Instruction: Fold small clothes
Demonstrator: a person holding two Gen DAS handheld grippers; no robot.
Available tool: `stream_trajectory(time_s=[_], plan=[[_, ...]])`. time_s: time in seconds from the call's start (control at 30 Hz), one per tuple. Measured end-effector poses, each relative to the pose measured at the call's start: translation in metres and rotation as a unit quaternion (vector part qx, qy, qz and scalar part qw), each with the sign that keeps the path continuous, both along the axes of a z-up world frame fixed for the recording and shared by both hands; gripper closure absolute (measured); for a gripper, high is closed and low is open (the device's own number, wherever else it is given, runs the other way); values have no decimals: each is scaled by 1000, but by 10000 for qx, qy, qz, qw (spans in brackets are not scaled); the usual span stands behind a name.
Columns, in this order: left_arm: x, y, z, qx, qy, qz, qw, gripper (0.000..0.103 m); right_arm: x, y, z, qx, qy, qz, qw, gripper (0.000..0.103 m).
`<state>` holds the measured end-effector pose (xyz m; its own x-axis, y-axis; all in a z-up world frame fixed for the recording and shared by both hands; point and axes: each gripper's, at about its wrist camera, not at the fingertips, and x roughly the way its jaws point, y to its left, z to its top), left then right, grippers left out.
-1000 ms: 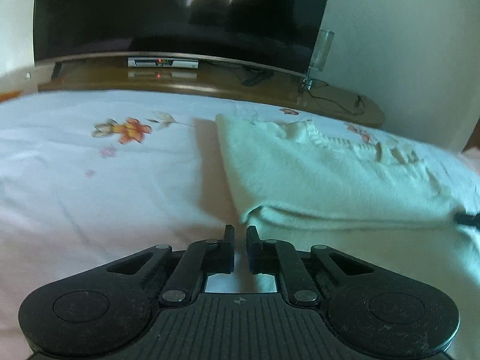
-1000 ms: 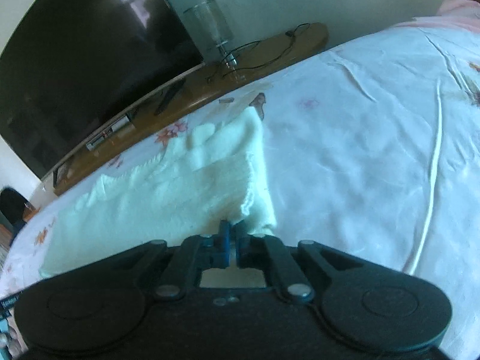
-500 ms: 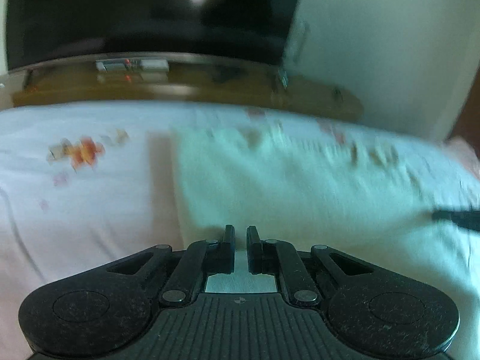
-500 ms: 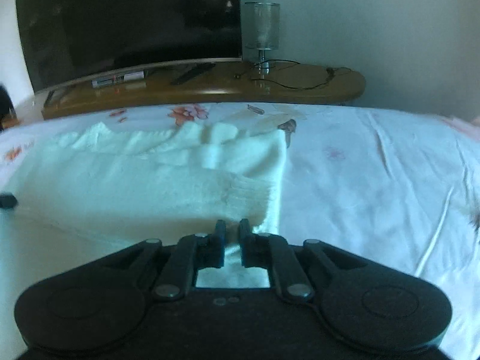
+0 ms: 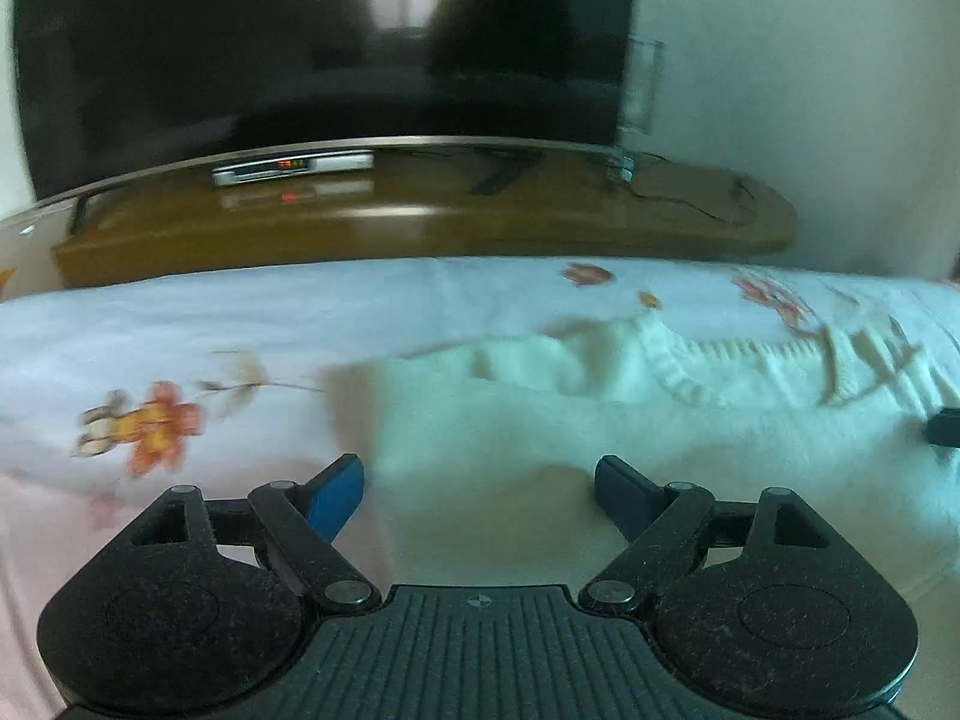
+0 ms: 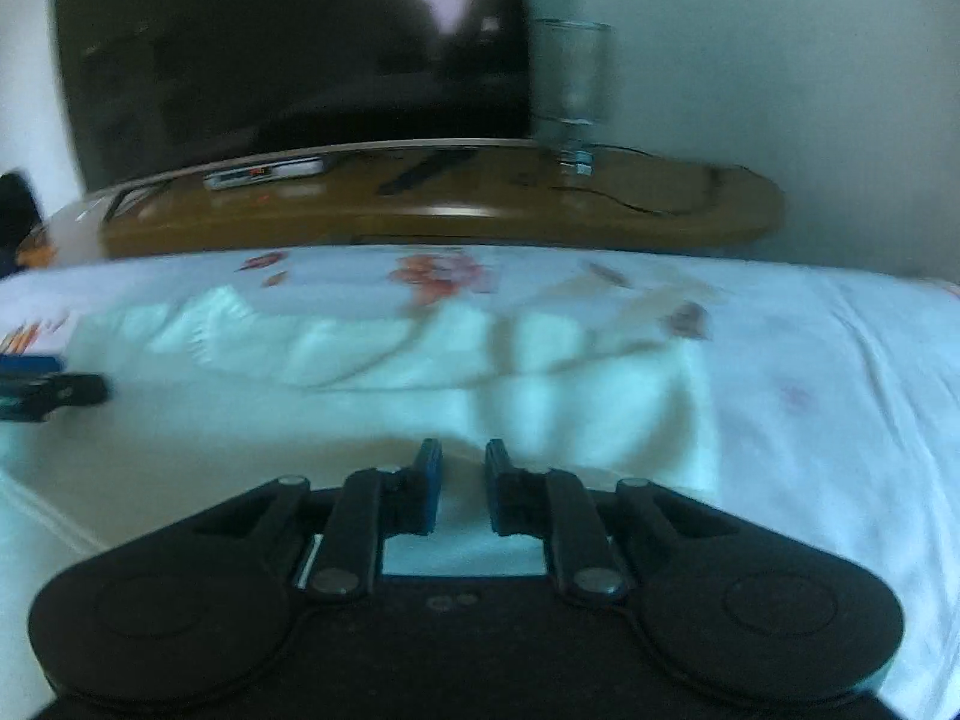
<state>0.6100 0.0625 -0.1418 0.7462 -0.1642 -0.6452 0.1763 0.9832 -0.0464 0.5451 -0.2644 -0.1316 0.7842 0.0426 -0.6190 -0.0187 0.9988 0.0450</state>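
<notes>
both claws have just let go of the pale knit garment [image 5: 600, 420] — a second ago each was pinched on its near edge, and now the left claw [image 5: 480, 480] is springing wide with cloth lying slack between its jaws, unpressed, while the right claw [image 6: 462, 468] is only starting to part, released too. the fold looks laid down. the garment rests on the flowered bed [image 5: 180, 330], nearer than the tv stand [image 5: 420, 222]. both claws point slightly downward over its near hem.

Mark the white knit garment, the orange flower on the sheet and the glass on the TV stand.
white knit garment [image 5: 540, 420], left wrist view, flat body.
orange flower [image 5: 159, 429], left wrist view, petals.
glass [image 6: 570, 72], right wrist view, bowl.
</notes>
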Motion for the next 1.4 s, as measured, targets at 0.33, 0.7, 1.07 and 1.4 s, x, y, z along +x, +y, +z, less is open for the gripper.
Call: stream_trajectory(time_s=[0.33,0.7,1.07,1.4], plan=[[-38,-37,-4,411,-134,-659,9969,19,-26,-43,-4,-74,-48,56,9999,92],[-78,-59,6,1042,-143,-654,9923,18,-53,-33,-1,-379,91,339,9987,85],[-143,-69,26,1022,-191,-489,9934,0,-108,-41,28,477,-42,278,9985,75],[-223,-28,23,572,95,-120,9982,1,-178,-91,26,1246,284,89,9918,70]])
